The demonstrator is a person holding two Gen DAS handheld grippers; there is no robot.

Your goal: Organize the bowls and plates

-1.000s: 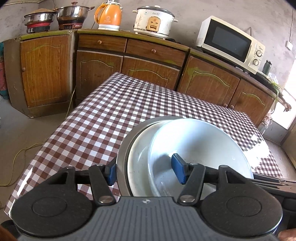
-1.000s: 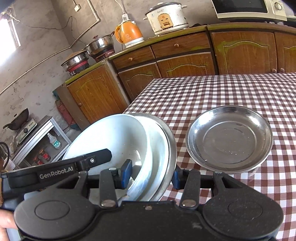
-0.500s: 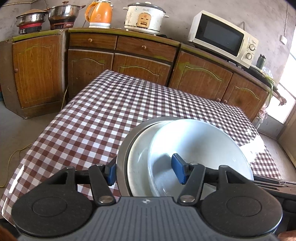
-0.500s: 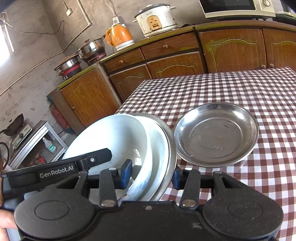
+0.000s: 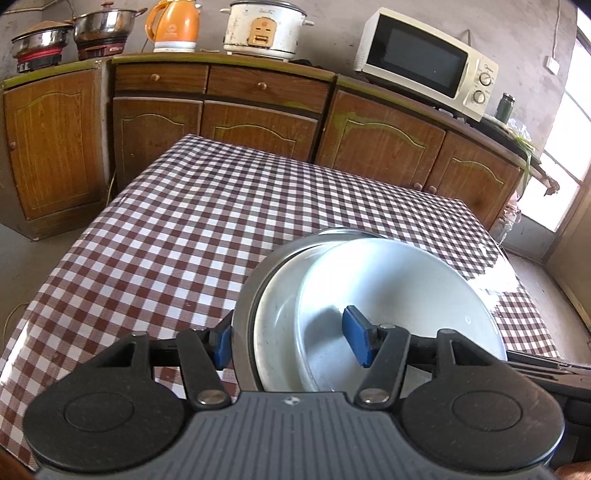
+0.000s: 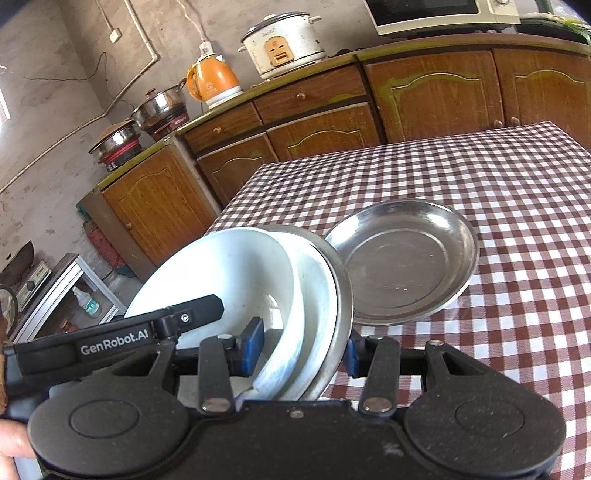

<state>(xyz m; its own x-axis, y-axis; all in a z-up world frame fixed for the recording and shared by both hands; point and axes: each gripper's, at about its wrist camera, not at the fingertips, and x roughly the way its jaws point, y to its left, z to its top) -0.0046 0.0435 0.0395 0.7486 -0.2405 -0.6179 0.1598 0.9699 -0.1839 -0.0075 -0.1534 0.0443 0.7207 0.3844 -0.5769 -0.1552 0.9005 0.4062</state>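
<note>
A stack of a white bowl (image 5: 399, 295) nested in a white dish and a steel plate (image 5: 245, 306) is held above the checkered table (image 5: 184, 229). My left gripper (image 5: 288, 341) is shut on the stack's near rim. My right gripper (image 6: 301, 347) is shut on the same stack (image 6: 236, 273) from the other side, with the left gripper body (image 6: 114, 341) in its view. A second steel plate (image 6: 402, 258) lies on the table just right of the stack in the right wrist view.
Wooden cabinets (image 5: 258, 110) run along the far wall, carrying a microwave (image 5: 424, 62), a rice cooker (image 5: 264, 27), an orange kettle (image 5: 173, 26) and pots (image 5: 99, 24). A low shelf with a stove (image 6: 33, 277) stands left of the table.
Both grippers have carried the stack forward over the table; the lone steel plate now sits closer to the stack, partly behind its rim. Both grips are unchanged.
</note>
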